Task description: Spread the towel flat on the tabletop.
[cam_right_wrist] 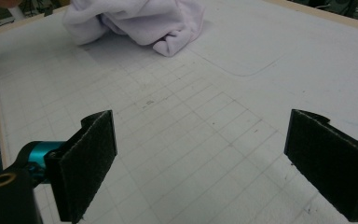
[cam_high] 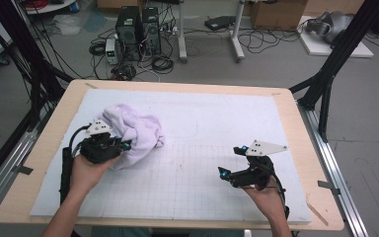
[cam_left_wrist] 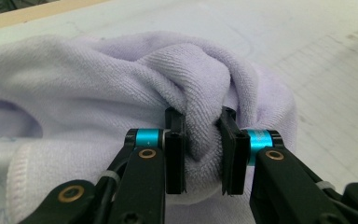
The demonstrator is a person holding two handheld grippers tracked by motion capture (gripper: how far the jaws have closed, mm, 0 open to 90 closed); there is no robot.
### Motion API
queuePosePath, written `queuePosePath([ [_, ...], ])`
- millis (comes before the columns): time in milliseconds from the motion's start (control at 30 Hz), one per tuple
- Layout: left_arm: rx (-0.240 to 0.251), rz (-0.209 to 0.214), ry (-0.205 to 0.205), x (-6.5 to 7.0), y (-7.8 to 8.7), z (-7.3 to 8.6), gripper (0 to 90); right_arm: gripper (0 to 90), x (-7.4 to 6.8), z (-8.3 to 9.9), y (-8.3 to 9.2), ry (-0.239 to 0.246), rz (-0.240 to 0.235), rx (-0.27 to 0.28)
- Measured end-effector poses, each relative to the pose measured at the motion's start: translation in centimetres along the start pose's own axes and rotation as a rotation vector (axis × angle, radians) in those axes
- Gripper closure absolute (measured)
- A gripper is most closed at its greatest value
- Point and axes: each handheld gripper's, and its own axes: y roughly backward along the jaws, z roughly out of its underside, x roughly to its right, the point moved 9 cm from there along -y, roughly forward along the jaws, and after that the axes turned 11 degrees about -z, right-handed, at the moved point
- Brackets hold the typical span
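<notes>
Fingers: left point(cam_left_wrist: 200, 154) pinching towel point(cam_left_wrist: 121, 79) fold | right point(cam_right_wrist: 214, 168) apart, empty | towel's underside hidden, probably bunched

No text, label, brand, number or sign can be read anywhere. The mat point(cam_high: 187, 173) on the table carries only a printed grid and a faint curved outline, with no lettering on either.

light: even, soft overhead | shadows: faint | focus: near fingers slightly blurred
</notes>
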Motion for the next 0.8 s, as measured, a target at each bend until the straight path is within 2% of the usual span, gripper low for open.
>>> queuePosePath([
  [167, 0.025, 0.034, -0.04, 3.3, 1.0, 0.8, 74.9, 8.2, -0.2, -0.1, -0.3, 0.005, -0.008, -0.004],
  [233, 0.023, 0.046, -0.043, 4.1, 1.1, 1.4, 74.9, 8.2, -0.2, 0.0, -0.4, 0.0, -0.008, -0.006],
  [300, 0.019, 0.053, -0.061, 4.9, 1.0, 2.2, 74.8, 8.2, -0.2, 0.1, -0.5, 0.003, -0.012, -0.007],
  [333, 0.004, 0.054, -0.078, 5.1, 0.8, 2.9, 74.8, 8.2, -0.2, 0.1, -0.6, 0.002, -0.012, -0.009],
  [500, -0.023, 0.059, -0.073, 5.1, -0.6, 4.9, 73.9, 8.2, -0.4, 0.3, -1.2, 0.005, -0.027, -0.015],
  [567, -0.015, 0.057, -0.094, 5.3, -0.6, 5.0, 72.3, 8.2, -0.6, 0.3, -1.5, 0.005, -0.036, -0.025],
  [700, 0.002, 0.073, -0.09, 5.3, -0.2, 4.8, 65.4, 8.2, -0.6, 0.0, -1.9, 0.007, -0.044, -0.025],
  [800, 0.026, 0.081, -0.069, 5.3, 0.4, 4.2, 52.4, 8.2, -0.7, -0.2, -1.9, 0.012, -0.046, -0.028],
])
